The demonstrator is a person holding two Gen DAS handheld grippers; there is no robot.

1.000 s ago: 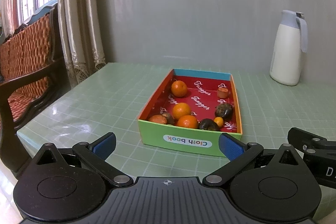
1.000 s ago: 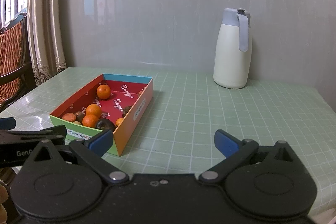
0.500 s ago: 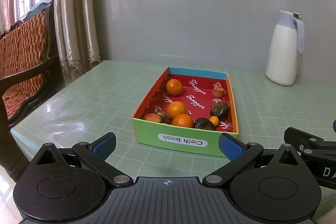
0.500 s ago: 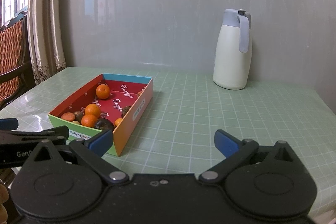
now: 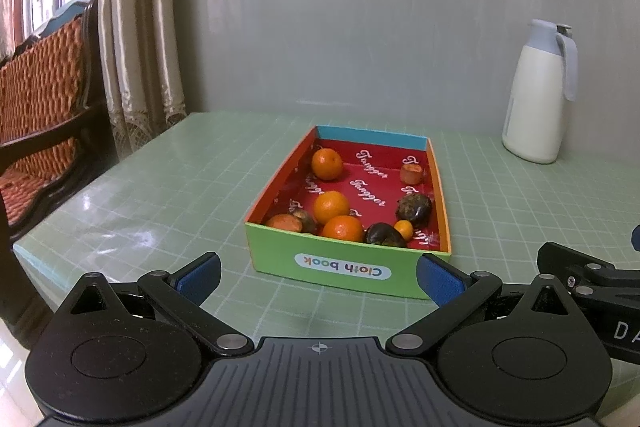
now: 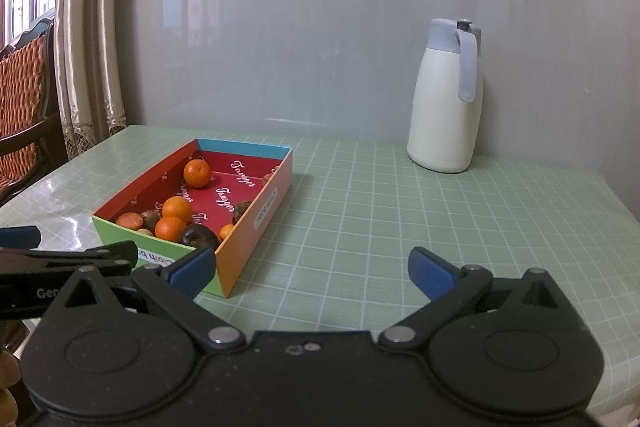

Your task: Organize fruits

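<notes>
Green gridded cloth covers the bench, which runs back to a pale grey wall. Nearest the cameras, the left gripper hovers just short of the box with its jaws spread wide and nothing between them. The right gripper hovers beside it over bare cloth, its jaws also wide and empty, its left blue pad close to the near right corner of the box.

Just beyond them stands the cardboard box, green-fronted with a "Cloth book" label and a red floor. Against its near wall lie an orange, a dark fruit and a small kumquat. Farther in sits a second orange, and near the far wall a third orange.

Well behind the box, to the right by the wall, stands a white thermos jug. At far left are a wooden chair and curtains.
</notes>
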